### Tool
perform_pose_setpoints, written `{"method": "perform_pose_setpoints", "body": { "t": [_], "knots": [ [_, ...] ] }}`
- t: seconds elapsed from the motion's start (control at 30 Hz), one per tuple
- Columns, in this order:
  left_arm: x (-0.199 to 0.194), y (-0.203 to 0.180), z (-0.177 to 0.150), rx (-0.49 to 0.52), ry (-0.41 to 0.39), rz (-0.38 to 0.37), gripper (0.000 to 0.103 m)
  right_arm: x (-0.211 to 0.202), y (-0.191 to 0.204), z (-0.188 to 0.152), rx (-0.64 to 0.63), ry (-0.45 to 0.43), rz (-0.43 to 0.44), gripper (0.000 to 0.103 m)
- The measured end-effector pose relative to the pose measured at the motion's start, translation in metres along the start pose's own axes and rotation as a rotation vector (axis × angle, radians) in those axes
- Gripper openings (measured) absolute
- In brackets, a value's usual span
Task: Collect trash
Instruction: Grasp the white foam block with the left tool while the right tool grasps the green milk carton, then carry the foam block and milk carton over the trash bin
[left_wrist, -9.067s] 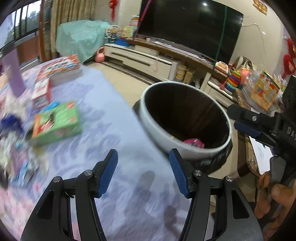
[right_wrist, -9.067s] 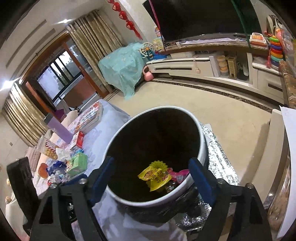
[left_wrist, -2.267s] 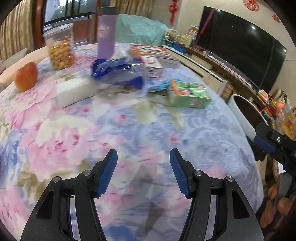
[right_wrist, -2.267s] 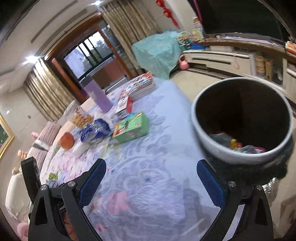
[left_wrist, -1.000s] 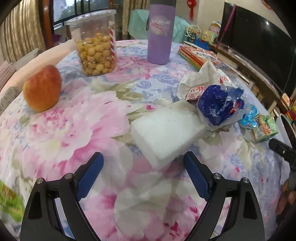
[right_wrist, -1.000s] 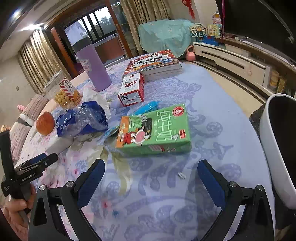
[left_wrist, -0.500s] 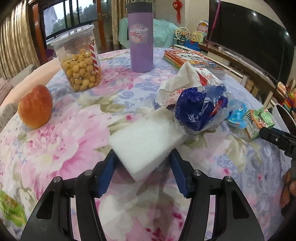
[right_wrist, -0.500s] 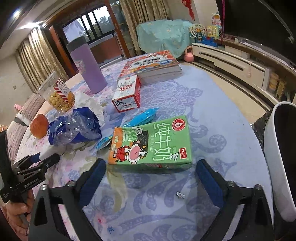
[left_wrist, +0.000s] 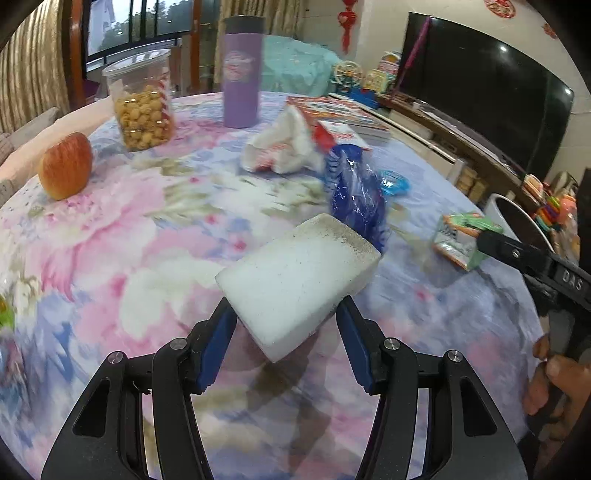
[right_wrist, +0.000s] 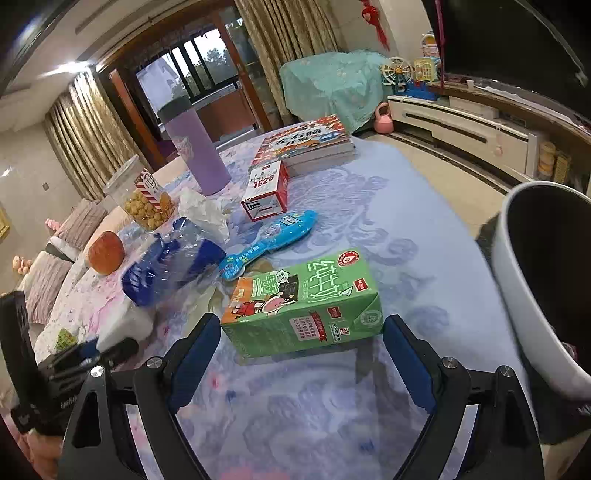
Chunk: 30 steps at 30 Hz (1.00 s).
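My left gripper (left_wrist: 286, 325) is shut on a white foam block (left_wrist: 299, 277) and holds it lifted above the floral tablecloth. My right gripper (right_wrist: 301, 332) is open, its fingers on either side of a green milk carton (right_wrist: 303, 299) that lies on the table. A blue plastic wrapper (left_wrist: 354, 192) (right_wrist: 170, 266), a crumpled white wrapper (left_wrist: 280, 147) and a blue packet (right_wrist: 269, 236) lie further back. The white trash bin (right_wrist: 532, 280) stands at the table's right edge.
An apple (left_wrist: 66, 166), a jar of snacks (left_wrist: 142, 99), a purple bottle (left_wrist: 242, 74), a red and white box (right_wrist: 266, 192) and a stack of books (right_wrist: 306, 144) sit at the far side. The floral tablecloth (left_wrist: 110, 251) covers the table.
My left gripper has closed on the foam block and lifted it off the table. My right gripper has moved in around the green carton.
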<state>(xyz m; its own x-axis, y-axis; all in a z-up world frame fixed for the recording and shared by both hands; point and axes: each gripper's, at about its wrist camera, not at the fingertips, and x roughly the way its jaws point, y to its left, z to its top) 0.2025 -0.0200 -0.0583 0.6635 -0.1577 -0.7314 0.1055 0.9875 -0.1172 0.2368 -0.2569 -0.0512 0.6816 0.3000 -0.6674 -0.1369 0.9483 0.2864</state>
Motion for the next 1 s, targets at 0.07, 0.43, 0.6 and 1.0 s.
{"method": "perform_pose_setpoints", "body": {
  "t": [0.07,0.43,0.6,1.0],
  "knots": [
    [-0.002,-0.009,-0.004,0.003,0.005,-0.021,0.056,-0.009,-0.001,-0.003,0.000,-0.007,0.001,0.090],
    [-0.012,-0.017,-0.013,-0.005,0.006,-0.024,0.056,-0.011,-0.011,-0.019,-0.004,0.076,0.018,0.093],
    [-0.016,-0.019,-0.013,0.003,0.001,-0.031,0.056,-0.002,-0.006,-0.022,-0.045,0.095,-0.019,0.097],
    [-0.021,-0.053,-0.006,0.044,-0.018,-0.082,0.056,-0.033,-0.015,-0.018,-0.057,0.017,-0.033,0.089]
  ]
}}
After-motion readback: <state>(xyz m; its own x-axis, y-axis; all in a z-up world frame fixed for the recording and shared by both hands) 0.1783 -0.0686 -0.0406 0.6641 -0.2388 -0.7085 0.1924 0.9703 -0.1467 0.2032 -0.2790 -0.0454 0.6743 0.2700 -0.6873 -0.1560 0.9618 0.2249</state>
